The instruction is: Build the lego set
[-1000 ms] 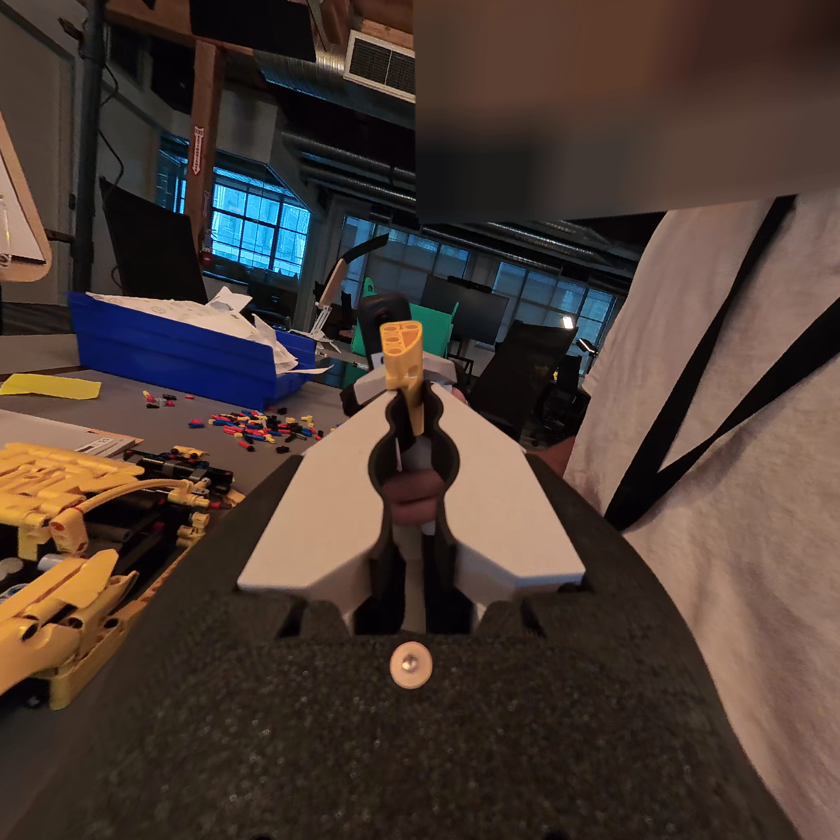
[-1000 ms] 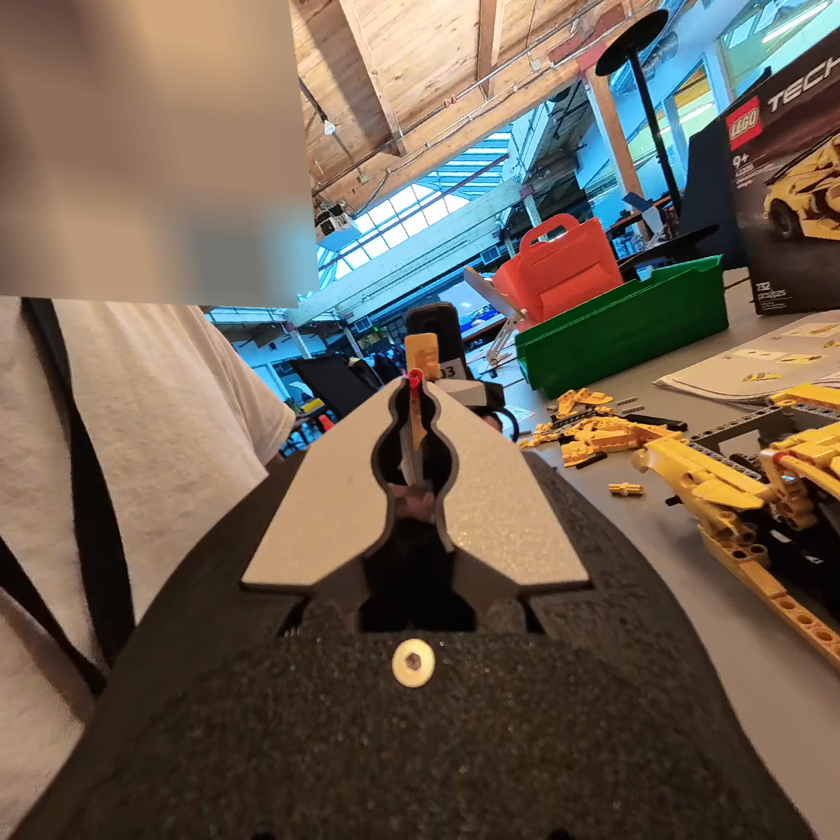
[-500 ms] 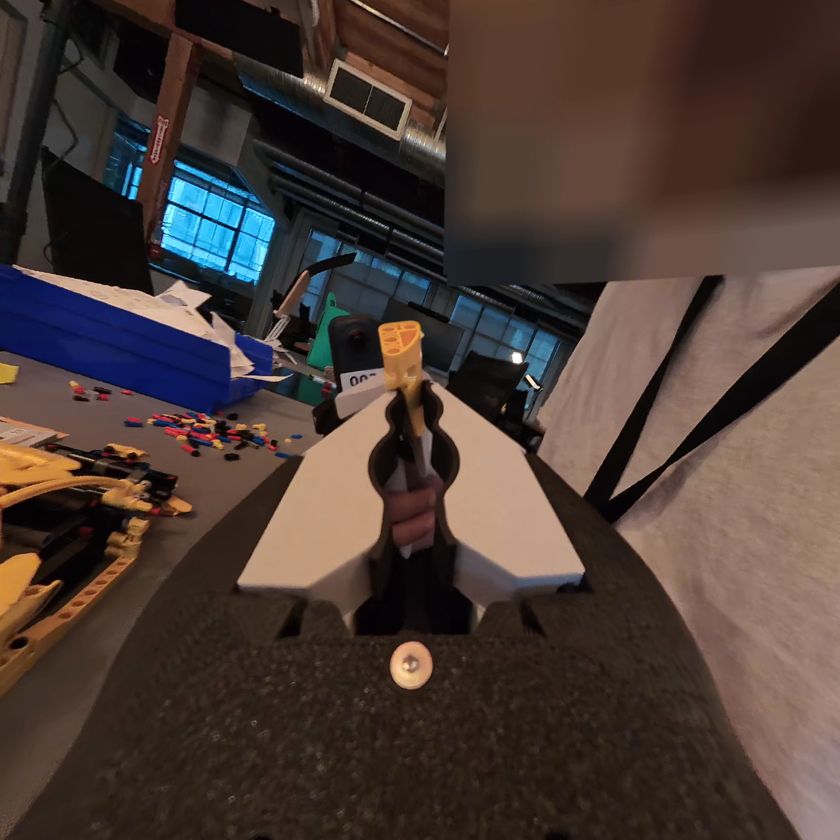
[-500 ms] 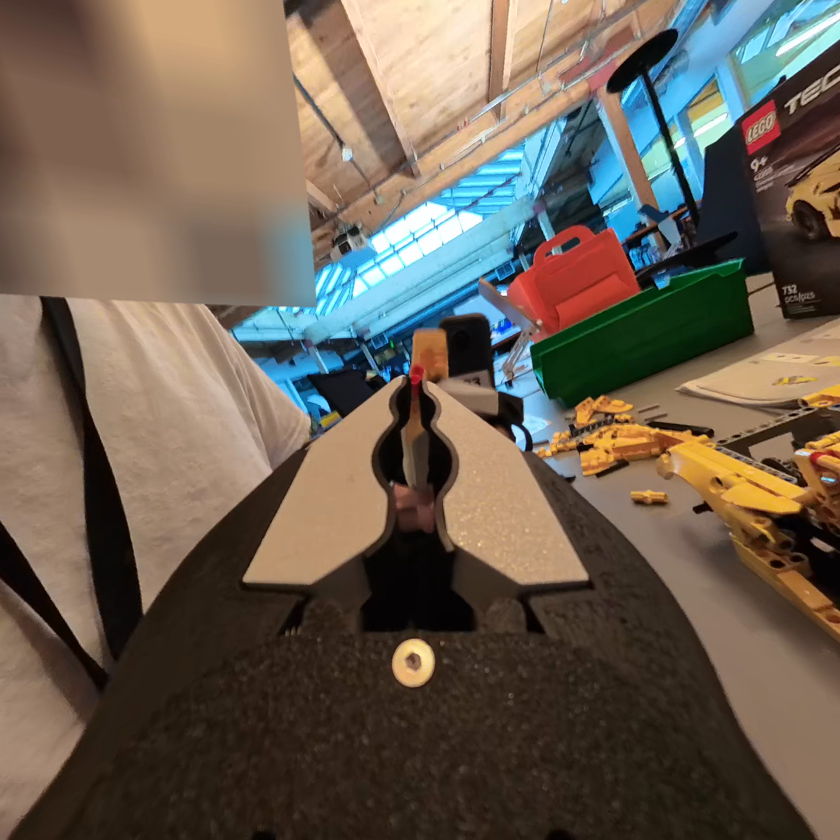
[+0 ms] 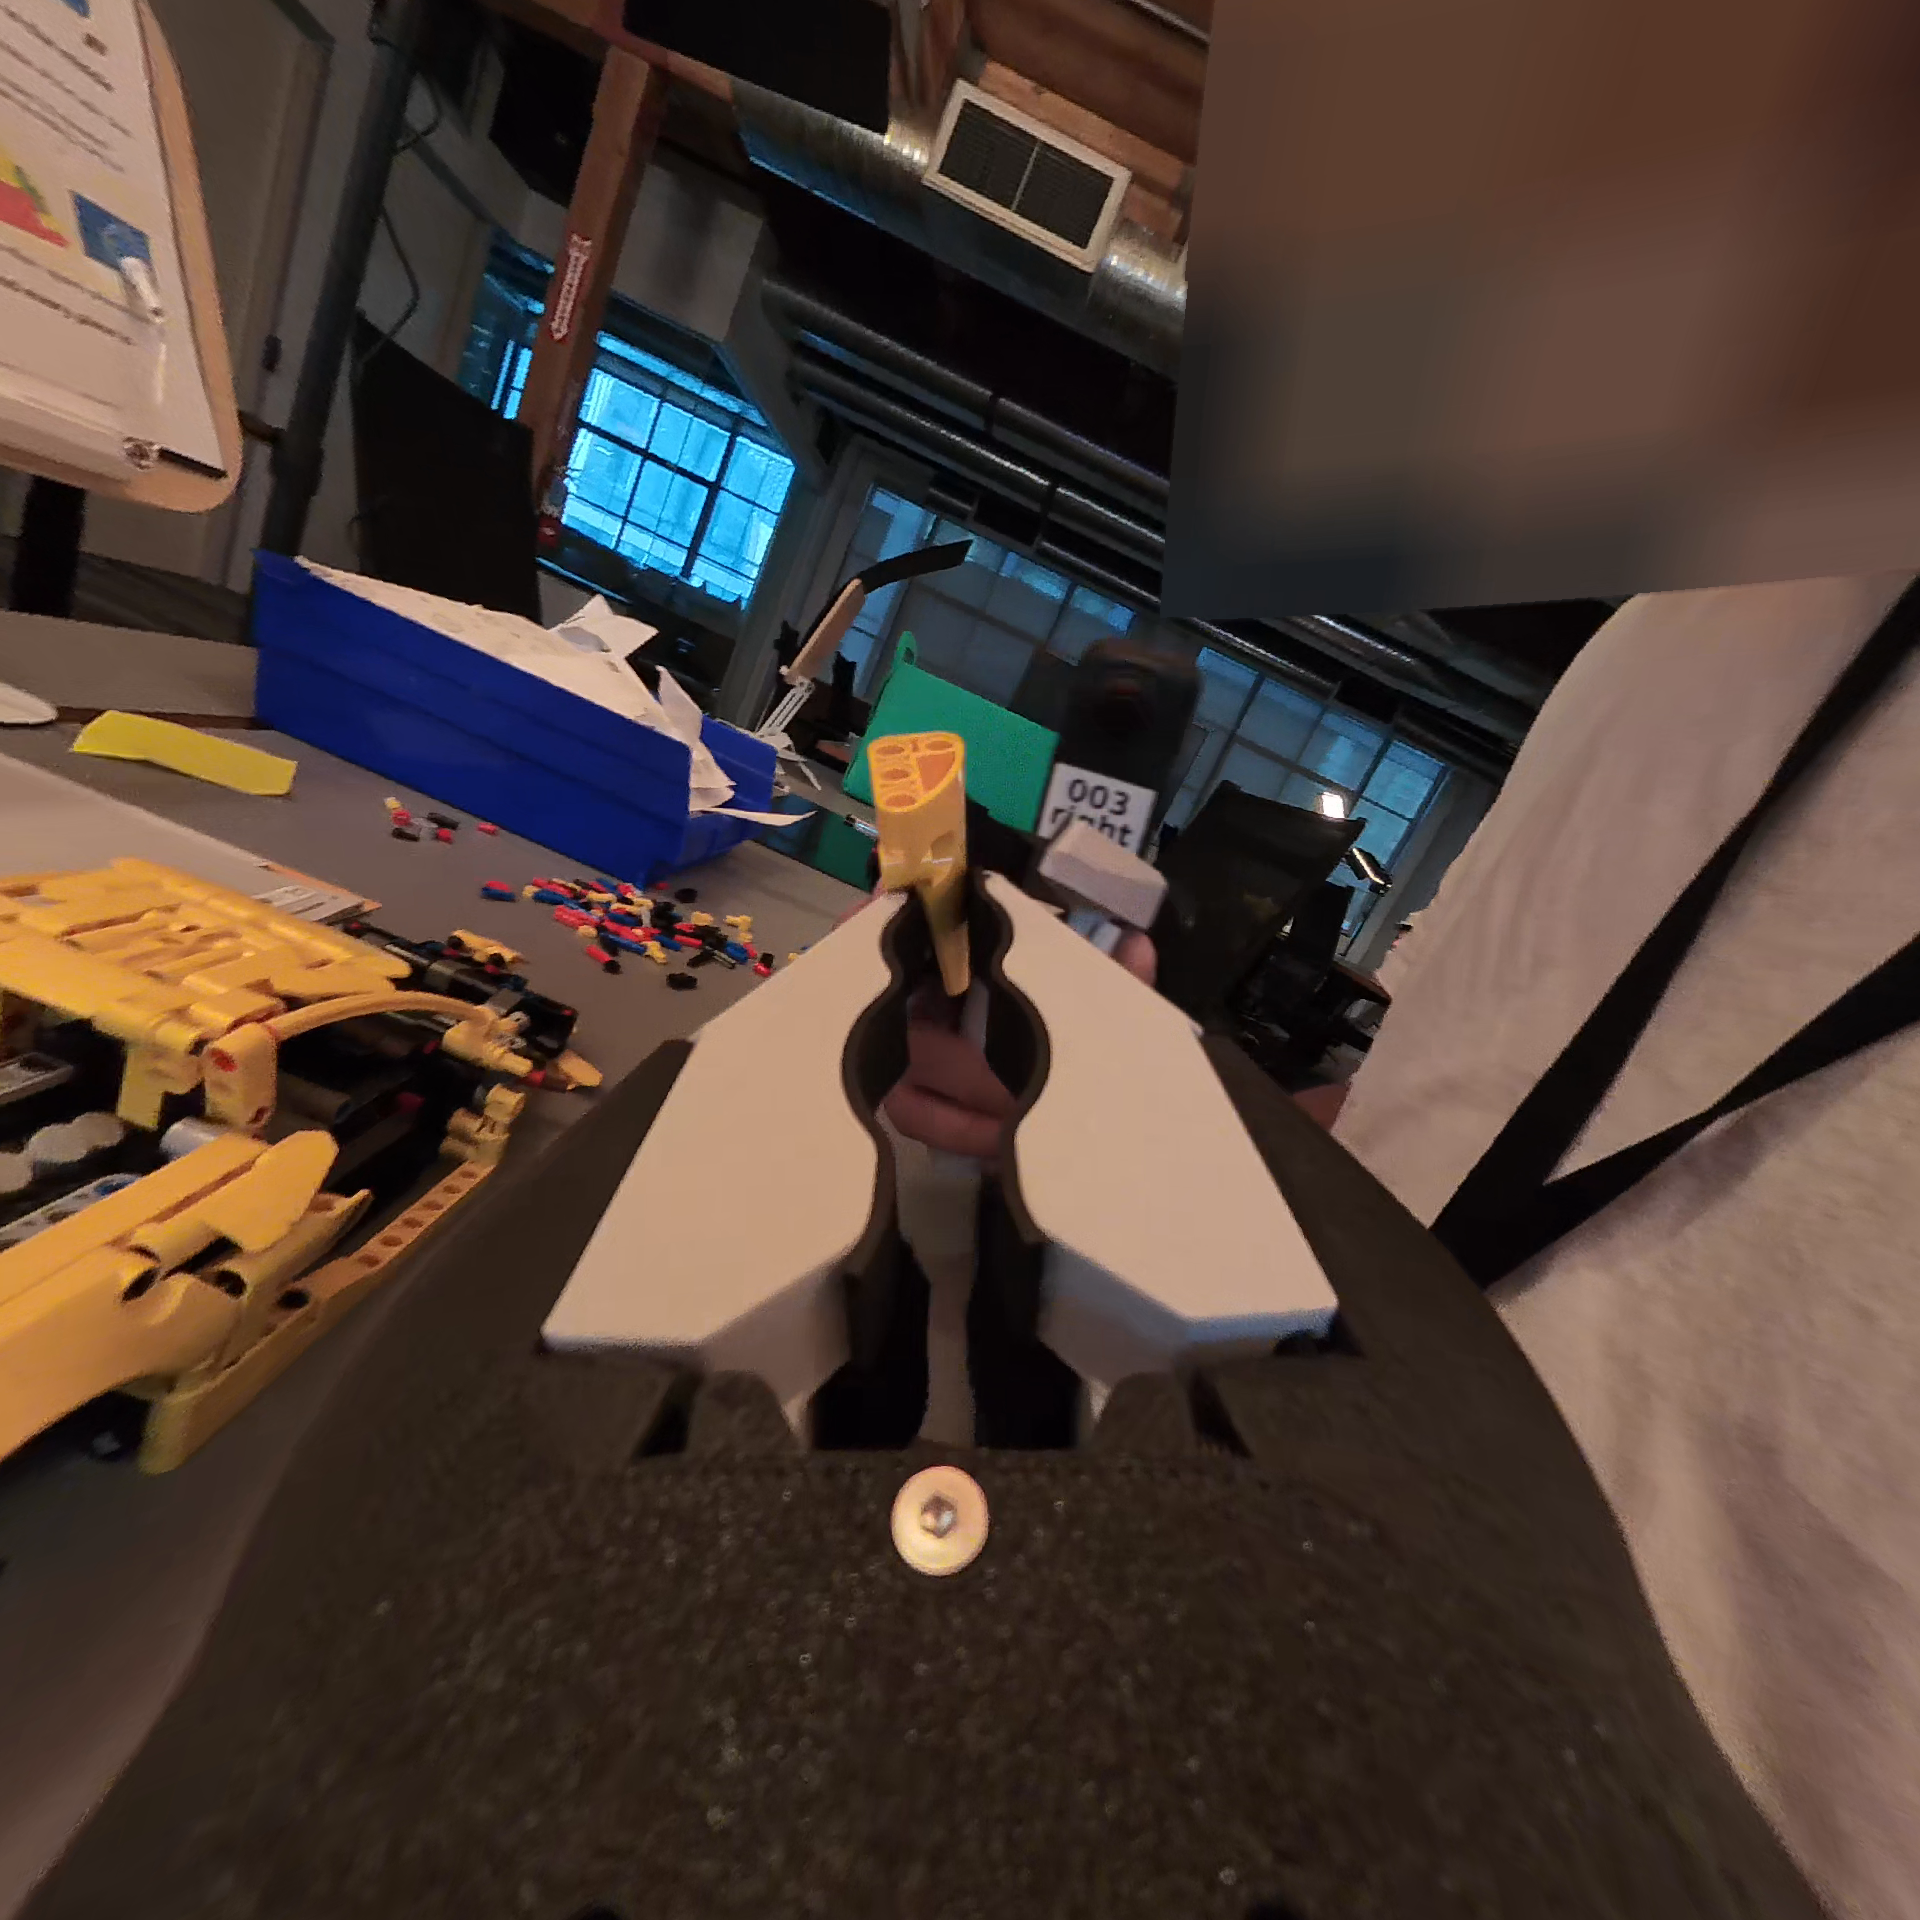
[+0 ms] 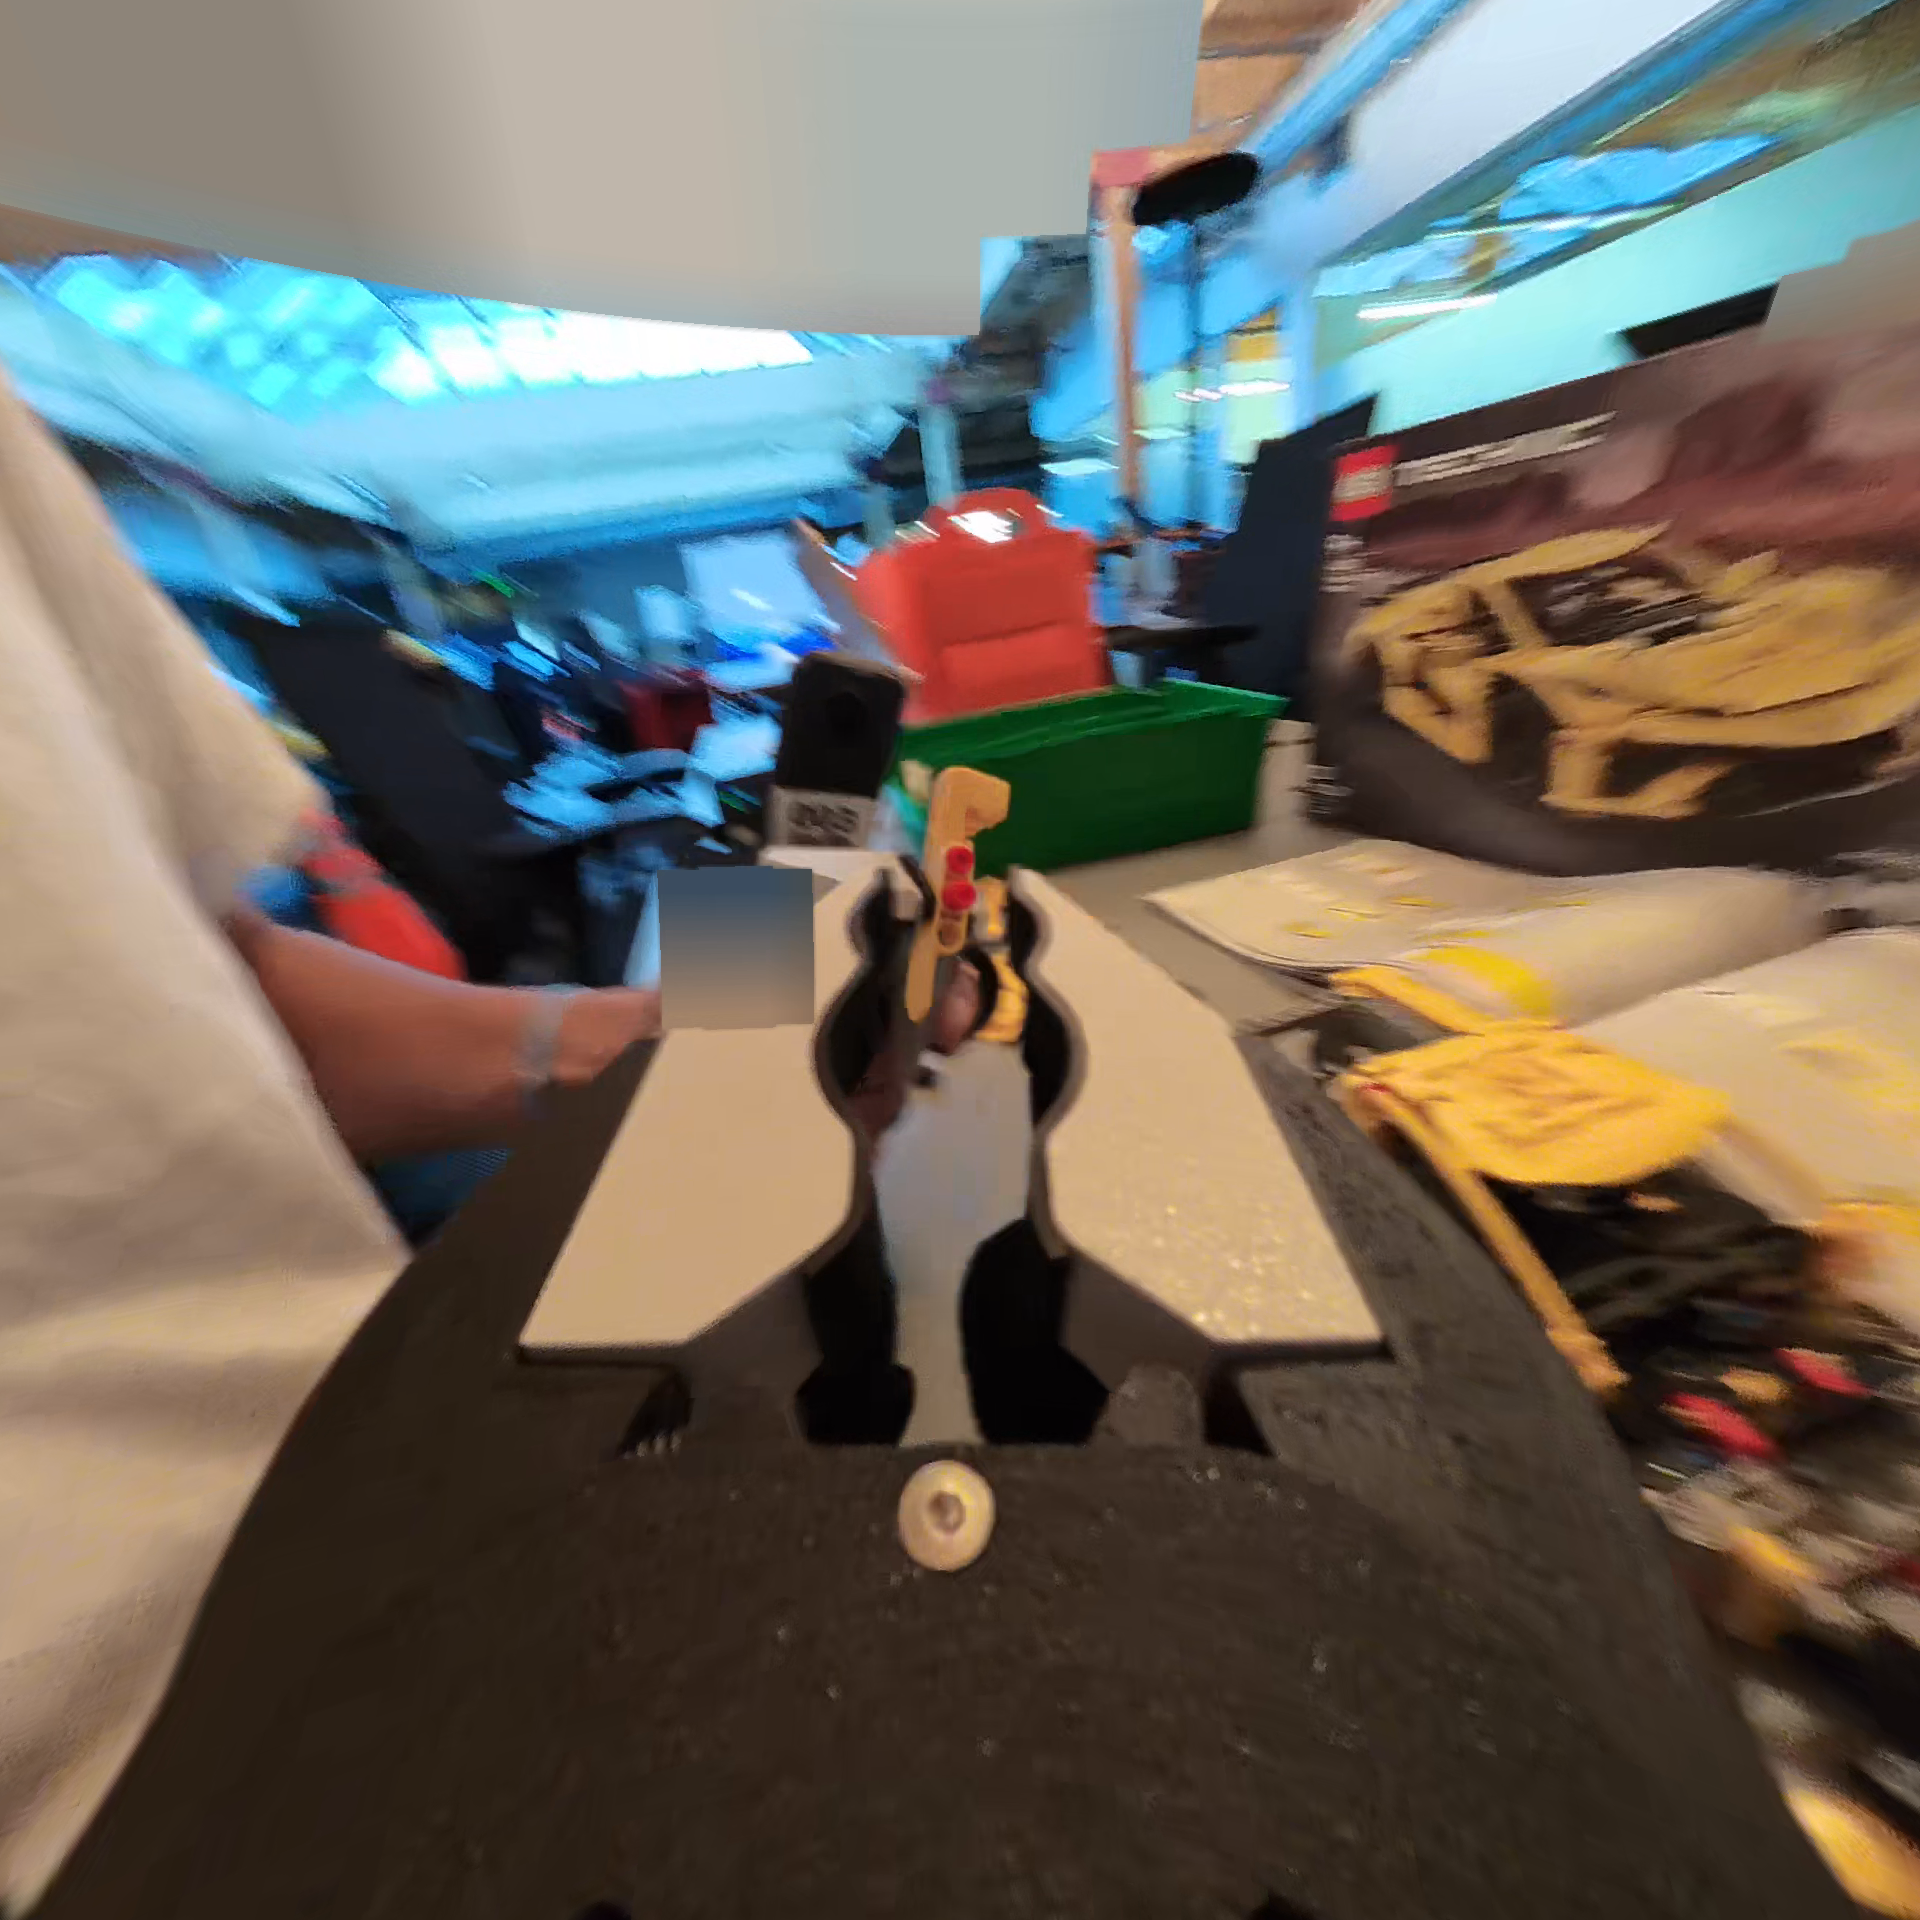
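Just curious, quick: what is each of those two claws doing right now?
Left gripper: shut on a yellow Lego piece.
Right gripper: open; the yellow piece shows in the gap.

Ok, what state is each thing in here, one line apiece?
Left gripper: shut on the yellow piece, held upright.
Right gripper: jaws apart, not gripping; view blurred.
Red pins: seated in the yellow piece.
Yellow car model: partly built, on the table.
Blue bin: holding crumpled paper.
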A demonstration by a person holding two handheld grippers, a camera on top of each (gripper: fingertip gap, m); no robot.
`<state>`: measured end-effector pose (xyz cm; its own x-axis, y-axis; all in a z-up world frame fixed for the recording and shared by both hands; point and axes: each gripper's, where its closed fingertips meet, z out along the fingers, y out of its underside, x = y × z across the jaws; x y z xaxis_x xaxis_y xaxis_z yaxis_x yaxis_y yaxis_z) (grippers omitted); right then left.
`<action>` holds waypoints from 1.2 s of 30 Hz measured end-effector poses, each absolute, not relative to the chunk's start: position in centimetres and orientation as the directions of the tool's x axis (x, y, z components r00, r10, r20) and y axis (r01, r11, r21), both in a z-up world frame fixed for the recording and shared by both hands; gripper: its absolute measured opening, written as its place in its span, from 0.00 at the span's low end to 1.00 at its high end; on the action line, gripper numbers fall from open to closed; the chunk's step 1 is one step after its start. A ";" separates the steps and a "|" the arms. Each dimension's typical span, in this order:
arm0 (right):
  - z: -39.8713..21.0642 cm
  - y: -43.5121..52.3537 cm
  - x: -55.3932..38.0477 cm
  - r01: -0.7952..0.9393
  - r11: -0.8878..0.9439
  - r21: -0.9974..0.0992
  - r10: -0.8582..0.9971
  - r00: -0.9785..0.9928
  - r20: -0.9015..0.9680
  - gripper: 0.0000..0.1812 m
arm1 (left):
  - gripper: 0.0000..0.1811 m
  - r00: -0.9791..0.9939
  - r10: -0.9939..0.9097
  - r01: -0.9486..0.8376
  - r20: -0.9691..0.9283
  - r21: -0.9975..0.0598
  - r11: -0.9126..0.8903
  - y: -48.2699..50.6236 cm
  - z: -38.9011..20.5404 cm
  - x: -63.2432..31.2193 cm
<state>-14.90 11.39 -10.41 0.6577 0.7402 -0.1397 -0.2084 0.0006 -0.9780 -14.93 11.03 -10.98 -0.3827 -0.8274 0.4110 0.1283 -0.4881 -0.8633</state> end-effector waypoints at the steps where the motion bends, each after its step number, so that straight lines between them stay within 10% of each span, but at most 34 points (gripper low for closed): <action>1: -10.7 11.5 -15.0 -0.165 0.014 -0.986 0.722 0.684 -0.104 0.15 | 0.04 -0.367 -0.830 0.124 0.419 -0.862 -0.491 11.3 -11.2 -14.8; 20: -14.1 13.7 -16.2 0.224 0.004 -0.975 0.518 0.833 0.194 0.28 | 0.04 -0.216 -0.862 0.088 0.458 -0.871 -0.484 13.4 -13.0 -13.9; 36: -17.9 10.3 -9.8 0.423 -0.242 -0.873 0.663 0.729 0.170 0.18 | 0.04 -0.181 -0.892 0.065 0.414 -0.900 -0.431 13.3 -13.3 -13.7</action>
<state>-9.81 10.27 -17.88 0.7293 0.6627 0.1700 0.4234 -0.2420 -0.8730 -13.70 13.34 -13.33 -0.1807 -0.8920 0.4143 0.0649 -0.4312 -0.8999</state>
